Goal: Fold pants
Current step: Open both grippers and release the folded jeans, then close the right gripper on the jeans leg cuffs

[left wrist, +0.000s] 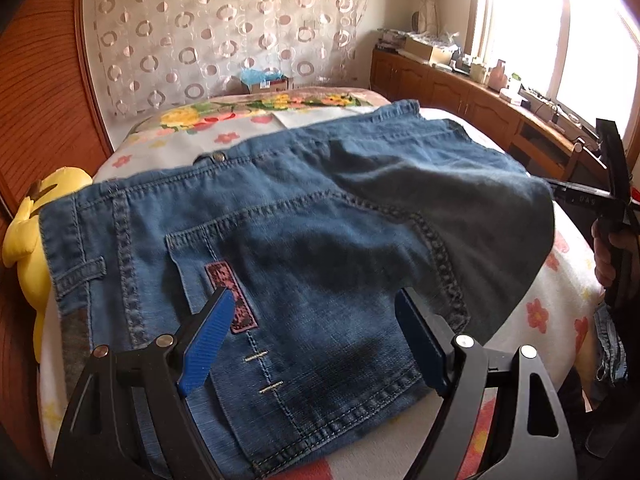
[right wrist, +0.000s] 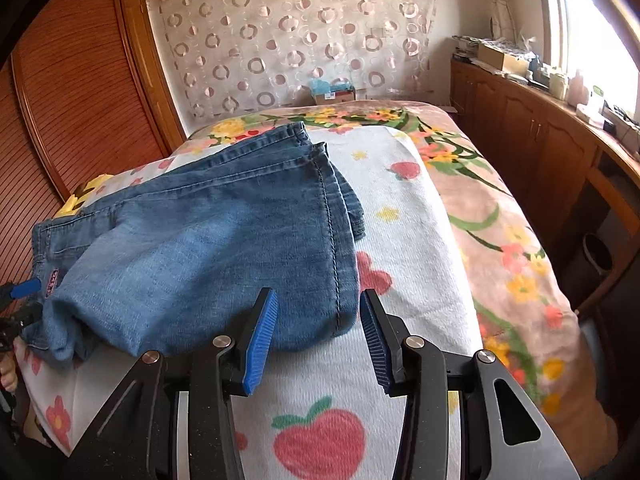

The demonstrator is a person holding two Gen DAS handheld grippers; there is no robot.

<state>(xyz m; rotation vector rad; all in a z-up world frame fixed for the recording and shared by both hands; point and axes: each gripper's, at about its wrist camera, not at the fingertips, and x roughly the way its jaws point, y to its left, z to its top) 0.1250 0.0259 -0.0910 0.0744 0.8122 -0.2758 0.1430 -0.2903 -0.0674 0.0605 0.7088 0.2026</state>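
The jeans [left wrist: 280, 240] lie across the middle of the left wrist view on the bed [left wrist: 560, 300], already doubled: waistband and back pocket spread over the lower left, and a leg laid back over the seat, its shaded end reaching toward the right edge of the frame. In the right wrist view the jeans fill the centre left, with the hems stacked at the upper centre and a fold edge running down to the lower middle. So at least one fold looks done, judging by the layers lying on one another; the bundle is loose and lumpy at its near left corner, and I'd say a final fold or some smoothing is left. The left gripper [left wrist: 316, 340] sits at the bottom of its own frame, jaws spread wide over the pocket area, gripping nothing, the denim lying beneath them. The right gripper [right wrist: 316, 336] sits at the bottom centre of its frame, jaws partly apart, astride the near corner of the fold edge; the pads are not pressing the cloth, so it has nothing in its grip. A yellow plush toy [left wrist: 28, 232] pokes out at the far left of the left wrist view, just beside the waistband, clear of the work. Both tools hover over the near edge, well placed for a next pinch, by my reckoning
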